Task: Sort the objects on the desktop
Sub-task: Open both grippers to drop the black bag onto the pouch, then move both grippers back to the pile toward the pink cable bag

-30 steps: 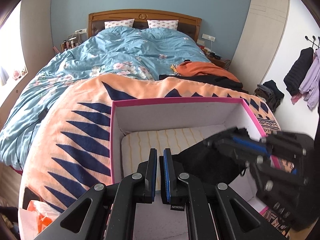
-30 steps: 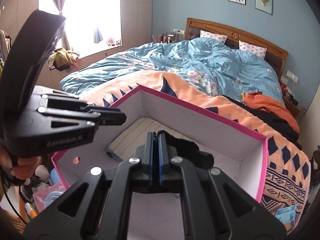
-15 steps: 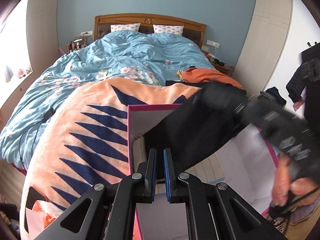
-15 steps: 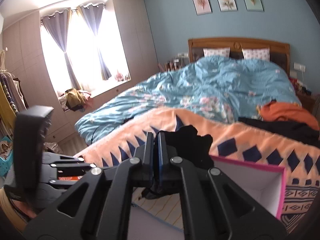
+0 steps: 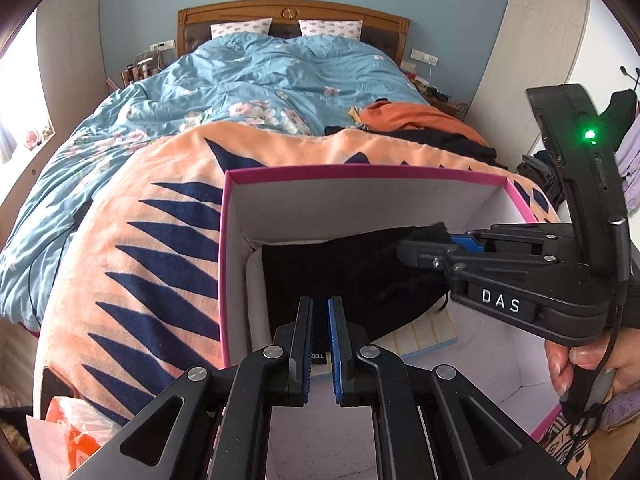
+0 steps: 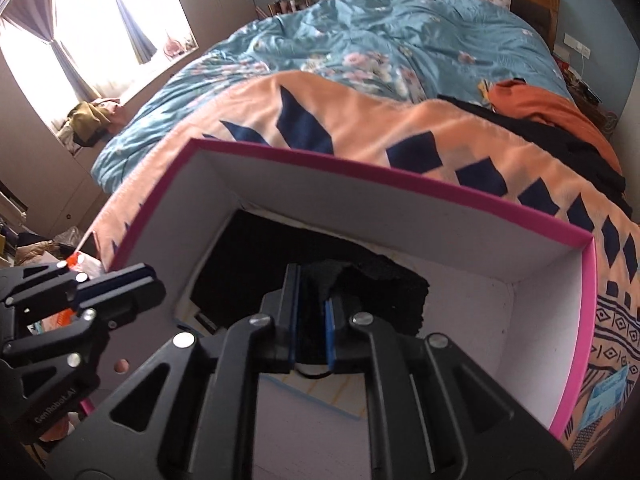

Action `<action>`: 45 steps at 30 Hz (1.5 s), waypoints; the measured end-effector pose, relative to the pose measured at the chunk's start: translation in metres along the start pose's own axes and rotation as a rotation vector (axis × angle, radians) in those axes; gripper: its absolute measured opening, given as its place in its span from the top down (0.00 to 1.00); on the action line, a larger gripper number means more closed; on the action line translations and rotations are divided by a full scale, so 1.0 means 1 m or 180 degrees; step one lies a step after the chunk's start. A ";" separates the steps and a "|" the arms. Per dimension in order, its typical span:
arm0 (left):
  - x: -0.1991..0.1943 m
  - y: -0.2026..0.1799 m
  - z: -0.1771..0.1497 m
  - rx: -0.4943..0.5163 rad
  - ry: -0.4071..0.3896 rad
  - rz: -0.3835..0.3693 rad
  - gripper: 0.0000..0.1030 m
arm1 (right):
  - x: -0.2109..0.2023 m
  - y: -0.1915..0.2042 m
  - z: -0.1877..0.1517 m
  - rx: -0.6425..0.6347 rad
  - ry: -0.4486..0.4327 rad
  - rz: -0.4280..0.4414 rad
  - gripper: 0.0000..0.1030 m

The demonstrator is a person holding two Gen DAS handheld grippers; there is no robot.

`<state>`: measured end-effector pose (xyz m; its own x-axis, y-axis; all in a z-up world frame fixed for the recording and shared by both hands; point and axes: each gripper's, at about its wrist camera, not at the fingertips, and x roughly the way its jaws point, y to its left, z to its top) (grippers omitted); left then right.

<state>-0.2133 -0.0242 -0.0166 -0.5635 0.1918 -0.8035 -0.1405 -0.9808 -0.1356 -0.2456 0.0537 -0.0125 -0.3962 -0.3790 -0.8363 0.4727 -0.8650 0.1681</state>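
Now I am laying the soft black cloth [image 5: 352,276] into the pink-rimmed white cardboard box [image 5: 360,200]; the right gripper [image 6: 310,320], jaws just parting, is releasing it slowly, while the left gripper [image 5: 320,340] is pinching its near edge.

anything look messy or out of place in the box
Yes: the black cloth lies rumpled in the pink-rimmed box, sprawled over the striped pad and hiding most of it, one corner bunched by the right gripper.

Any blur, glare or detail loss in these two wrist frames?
Left wrist view: sharp, strong fisheye bending; black cloth in the pink box reads as a flat dark mass. Right wrist view: window blown out white, slight softness overall, cloth equally textureless.
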 end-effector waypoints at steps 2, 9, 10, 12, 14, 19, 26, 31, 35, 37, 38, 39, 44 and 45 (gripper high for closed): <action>0.002 0.000 0.000 0.0001 0.0032 0.0000 0.93 | 0.008 -0.004 -0.002 0.0010 0.0180 -0.0048 0.68; 0.006 -0.001 -0.004 0.0000 0.0081 0.0014 0.82 | 0.011 -0.004 -0.012 -0.0173 0.0357 -0.0363 0.53; 0.006 -0.001 -0.005 -0.0001 0.0084 0.0020 0.81 | 0.009 -0.006 -0.014 -0.0154 0.0348 -0.0372 0.53; 0.006 -0.003 -0.007 0.0017 0.0091 0.0035 0.75 | 0.003 -0.008 -0.016 -0.0137 0.0313 -0.0370 0.52; 0.006 -0.005 -0.009 0.0025 0.0104 0.0019 0.72 | -0.004 -0.010 -0.020 -0.0113 0.0269 -0.0372 0.51; 0.001 -0.010 -0.017 0.0063 0.0088 -0.0029 0.69 | -0.017 -0.013 -0.033 -0.0063 0.0155 -0.0319 0.49; -0.013 -0.021 -0.036 0.0162 -0.0055 0.0060 0.54 | -0.036 -0.007 -0.064 -0.0061 0.0014 -0.0153 0.49; -0.027 -0.028 -0.047 0.0240 -0.0204 0.0148 0.46 | -0.050 -0.003 -0.089 -0.0056 -0.0105 -0.0084 0.49; -0.042 -0.035 -0.057 0.0327 -0.0368 0.0253 0.33 | -0.065 0.004 -0.105 -0.0059 -0.0243 0.0010 0.49; -0.050 -0.039 -0.063 0.0369 -0.0446 0.0301 0.29 | -0.070 0.008 -0.111 -0.0081 -0.0291 0.0020 0.49; -0.053 -0.040 -0.066 0.0386 -0.0472 0.0320 0.22 | -0.073 0.009 -0.115 -0.0081 -0.0321 0.0030 0.49; -0.058 -0.042 -0.070 0.0410 -0.0508 0.0346 0.18 | -0.075 0.011 -0.119 -0.0082 -0.0338 0.0044 0.49; -0.082 -0.041 -0.085 0.0448 -0.0684 0.0402 0.13 | -0.092 0.019 -0.137 -0.0097 -0.0494 0.0139 0.47; -0.088 -0.038 -0.088 0.0431 -0.0716 0.0385 0.09 | -0.096 0.020 -0.141 -0.0093 -0.0526 0.0185 0.46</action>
<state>-0.0869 -0.0067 0.0079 -0.7472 0.0919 -0.6583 -0.1603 -0.9861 0.0442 -0.0872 0.1190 -0.0026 -0.4904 -0.4790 -0.7281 0.5203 -0.8311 0.1964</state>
